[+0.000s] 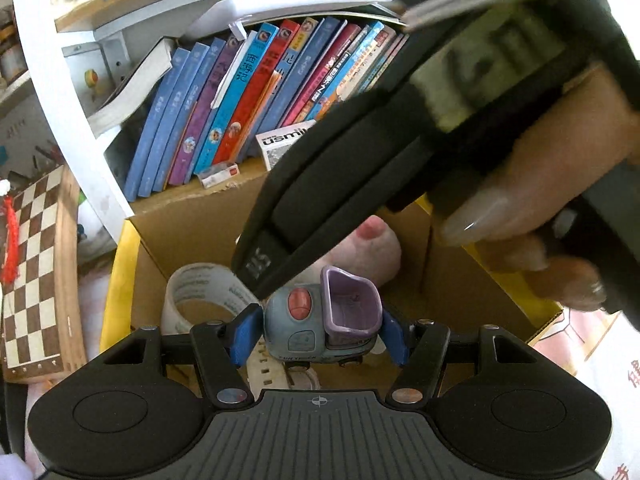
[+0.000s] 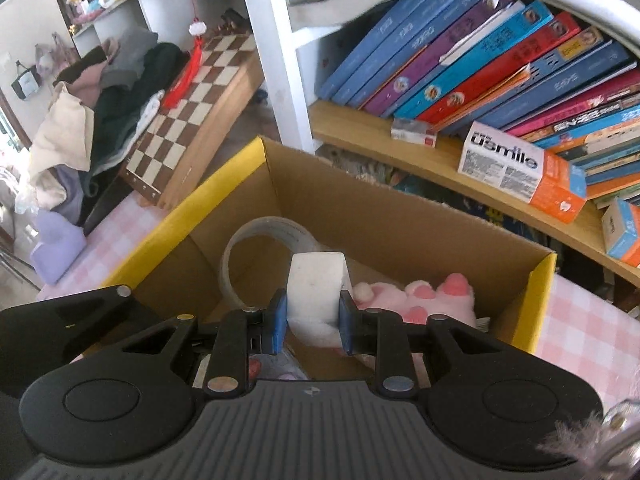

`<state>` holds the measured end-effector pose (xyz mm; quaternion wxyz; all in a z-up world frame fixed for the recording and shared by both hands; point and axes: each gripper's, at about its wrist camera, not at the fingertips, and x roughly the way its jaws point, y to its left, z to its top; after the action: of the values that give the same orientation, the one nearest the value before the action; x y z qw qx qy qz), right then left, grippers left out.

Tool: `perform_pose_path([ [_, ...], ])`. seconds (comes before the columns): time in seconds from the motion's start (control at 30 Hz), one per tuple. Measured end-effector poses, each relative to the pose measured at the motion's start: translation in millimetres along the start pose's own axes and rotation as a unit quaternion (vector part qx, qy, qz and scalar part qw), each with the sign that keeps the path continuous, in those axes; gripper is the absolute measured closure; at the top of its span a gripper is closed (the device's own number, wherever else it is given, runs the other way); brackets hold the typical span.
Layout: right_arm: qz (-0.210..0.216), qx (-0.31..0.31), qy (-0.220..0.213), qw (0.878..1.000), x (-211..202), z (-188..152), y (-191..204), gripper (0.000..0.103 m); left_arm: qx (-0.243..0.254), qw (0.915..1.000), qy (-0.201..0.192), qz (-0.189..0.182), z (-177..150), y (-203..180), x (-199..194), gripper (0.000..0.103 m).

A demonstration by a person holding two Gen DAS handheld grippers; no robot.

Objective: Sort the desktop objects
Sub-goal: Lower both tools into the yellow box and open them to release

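An open cardboard box [image 2: 400, 216] with yellow flaps holds a roll of clear tape [image 2: 264, 232] and a pink plush paw [image 2: 424, 296]. My left gripper [image 1: 320, 332] is shut on a blue-grey toy car with a purple scoop [image 1: 320, 320], held over the box [image 1: 192, 216]. The tape roll [image 1: 196, 284] and the plush [image 1: 372, 240] show behind it. My right gripper [image 2: 313, 320] is shut on a white block [image 2: 316, 288] above the box. In the left wrist view the right gripper's black body [image 1: 400, 140] and the hand holding it cross the upper right.
A shelf of leaning books [image 2: 480, 60] and a white-and-orange usmile carton [image 2: 520, 168] stand behind the box. A chessboard [image 2: 192, 108] leans at the left beside a clothes pile [image 2: 100, 92]. The table has a pink checked cloth [image 2: 580, 320].
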<state>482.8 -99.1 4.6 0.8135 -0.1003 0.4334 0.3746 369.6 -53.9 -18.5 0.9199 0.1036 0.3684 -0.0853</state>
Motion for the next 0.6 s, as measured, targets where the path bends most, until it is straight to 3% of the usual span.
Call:
perform_pose_path([
  [0.47,0.019,-0.001,0.025,1.000,20,3,3,0.074,-0.024,0.9996,0.014,-0.009,0,3,10,0.039],
  [0.6,0.021,0.005,0.019,1.000,16,3,2,0.059,-0.026,0.9995,0.016,-0.009,0,3,9,0.039],
])
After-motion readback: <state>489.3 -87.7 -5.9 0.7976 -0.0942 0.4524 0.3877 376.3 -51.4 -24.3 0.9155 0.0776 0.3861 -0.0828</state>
